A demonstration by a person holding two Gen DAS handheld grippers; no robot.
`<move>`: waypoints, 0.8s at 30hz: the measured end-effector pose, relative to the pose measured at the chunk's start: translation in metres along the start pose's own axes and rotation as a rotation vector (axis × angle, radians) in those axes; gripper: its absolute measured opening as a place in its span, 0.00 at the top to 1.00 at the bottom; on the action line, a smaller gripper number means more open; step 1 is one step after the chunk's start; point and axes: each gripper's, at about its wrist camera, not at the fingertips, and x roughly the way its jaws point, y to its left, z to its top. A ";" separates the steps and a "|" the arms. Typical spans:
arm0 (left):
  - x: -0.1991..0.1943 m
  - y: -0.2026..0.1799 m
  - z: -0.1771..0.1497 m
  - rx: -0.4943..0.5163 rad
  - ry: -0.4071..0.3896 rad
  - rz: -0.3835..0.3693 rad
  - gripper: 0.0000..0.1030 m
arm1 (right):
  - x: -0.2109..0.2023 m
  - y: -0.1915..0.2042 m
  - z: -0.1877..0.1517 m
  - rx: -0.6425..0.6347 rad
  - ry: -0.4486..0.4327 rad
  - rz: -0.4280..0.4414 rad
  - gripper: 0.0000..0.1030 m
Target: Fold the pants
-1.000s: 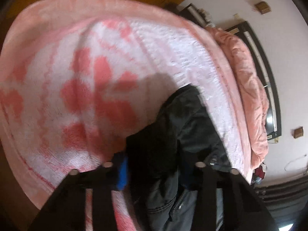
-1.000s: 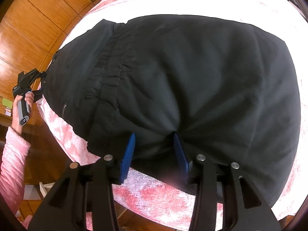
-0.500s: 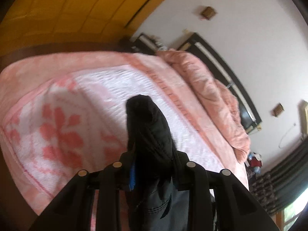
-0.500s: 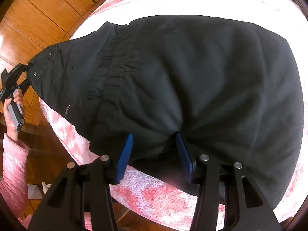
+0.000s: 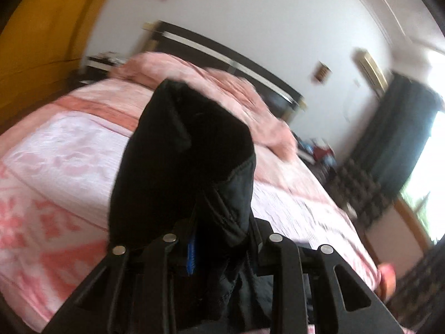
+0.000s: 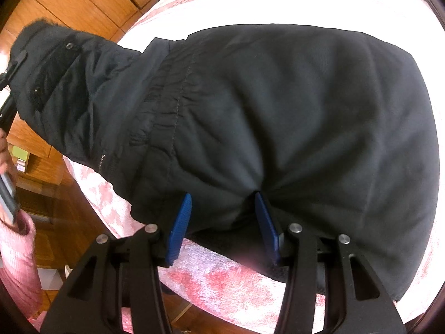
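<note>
Black pants (image 6: 292,117) lie spread over a pink-and-white blanket (image 6: 222,286) on a bed. My right gripper (image 6: 224,222) points down at their near edge, its blue pads (image 6: 180,228) pinching a puckered fold of the cloth. At the left, the waistband corner with snaps (image 6: 55,64) is lifted off the bed. In the left wrist view that corner of the pants (image 5: 183,161) stands bunched up out of my left gripper (image 5: 219,239), which is shut on it; the cloth hides most of the fingers. A hand (image 6: 3,150) with a pink sleeve (image 6: 16,250) holds the left gripper's handle.
A rumpled pink duvet (image 5: 222,89) lies at the head of the bed under a dark headboard (image 5: 236,55). Wooden wardrobe doors (image 6: 83,5) and wooden floor (image 6: 69,222) are to the left of the bed. Dark curtains (image 5: 403,128) hang by a bright window at the right.
My left gripper has risen and rolled, pulling the waistband corner up off the blanket and toward the bed's side. The right gripper has stayed in place on the fold.
</note>
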 end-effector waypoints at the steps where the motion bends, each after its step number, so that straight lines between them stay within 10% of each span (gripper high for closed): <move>1: 0.010 -0.012 -0.006 0.023 0.036 -0.025 0.73 | -0.001 -0.001 0.000 0.002 -0.001 0.003 0.53; 13: 0.097 -0.077 -0.091 0.233 0.362 -0.073 0.68 | -0.012 -0.016 0.001 0.030 -0.016 0.027 0.53; 17: 0.098 -0.073 -0.093 0.144 0.434 -0.148 0.34 | -0.017 -0.021 0.002 0.041 -0.020 0.030 0.52; 24: 0.066 -0.046 -0.059 0.142 0.317 -0.019 0.21 | -0.035 -0.026 0.009 0.060 -0.068 0.000 0.39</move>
